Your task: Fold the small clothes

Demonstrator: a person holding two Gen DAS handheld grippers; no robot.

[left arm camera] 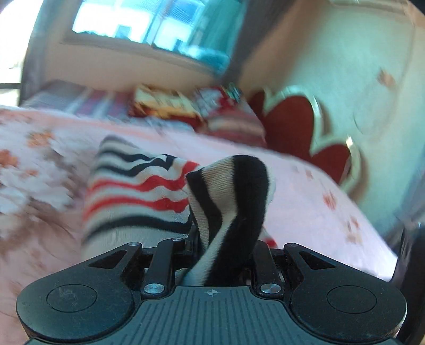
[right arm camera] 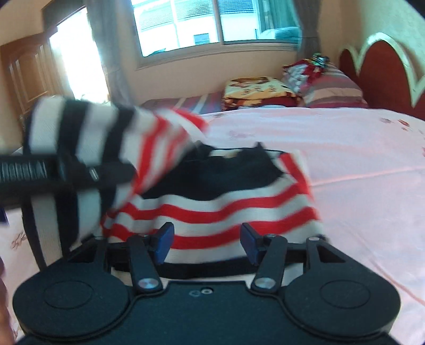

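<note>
A striped garment, banded in navy, red and white, is lifted above a bed covered with a pink floral sheet. The left hand-held gripper is clamped on a bunched fold of the cloth, a black-and-cream striped edge rising between its nearly closed jaws; the rest of the garment trails away to the left of that view, blurred by motion. From the right wrist camera, the right hand-held gripper stands partly open, its blue-padded fingers either side of the garment's red-and-white striped lower part, which lies across the gap; whether the pads press the fabric cannot be told. In the same view the left hand-held gripper comes in from the left edge, carrying the black-and-white striped portion up and across, above the garment's dark opening. Beyond the garment, patterned pillows are stacked at the head of the bed, beside a red scalloped headboard. A window is in the wall behind, and a wooden door stands at far left.
</note>
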